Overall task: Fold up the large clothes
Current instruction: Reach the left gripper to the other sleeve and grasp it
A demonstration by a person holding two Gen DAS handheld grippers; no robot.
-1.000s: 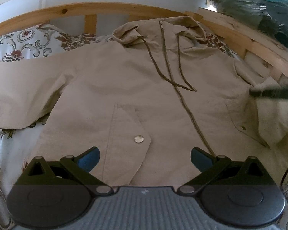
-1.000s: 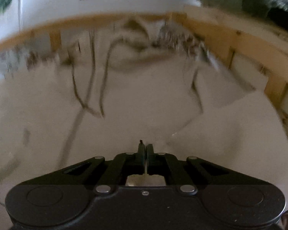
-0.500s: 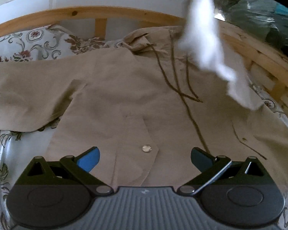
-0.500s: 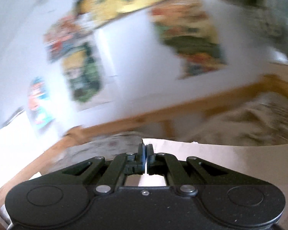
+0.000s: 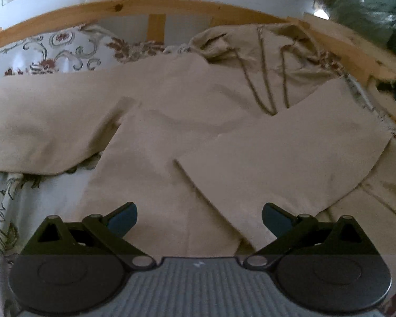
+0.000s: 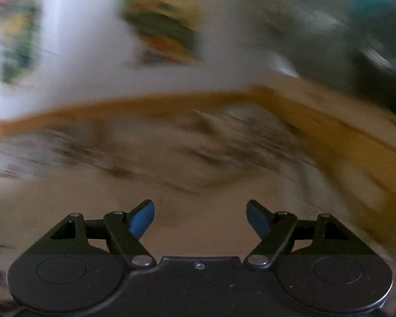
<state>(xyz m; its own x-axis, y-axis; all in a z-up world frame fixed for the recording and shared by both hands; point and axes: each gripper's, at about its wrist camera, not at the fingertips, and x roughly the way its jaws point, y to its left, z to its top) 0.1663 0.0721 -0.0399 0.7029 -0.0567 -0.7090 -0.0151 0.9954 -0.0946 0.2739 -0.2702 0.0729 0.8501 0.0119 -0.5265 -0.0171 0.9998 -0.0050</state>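
A large beige hooded jacket (image 5: 171,121) lies face up on the bed, hood (image 5: 250,45) toward the headboard. Its right sleeve (image 5: 285,155) is folded diagonally across the chest. Its left sleeve (image 5: 39,121) stretches out to the left. My left gripper (image 5: 199,216) is open and empty, hovering above the jacket's lower front. My right gripper (image 6: 200,218) is open and empty over beige cloth (image 6: 198,185); that view is blurred by motion.
A wooden bed frame (image 5: 155,8) curves along the back and right side. A floral pillow (image 5: 55,50) sits at the back left, floral bedsheet (image 5: 2,211) at the left. Bagged items (image 5: 369,5) are piled at the far right. Posters hang on the wall (image 6: 161,26).
The right gripper carried the right sleeve up and over, laid it across the chest, then opened and let it go. The left gripper stayed open, shifting only slightly.
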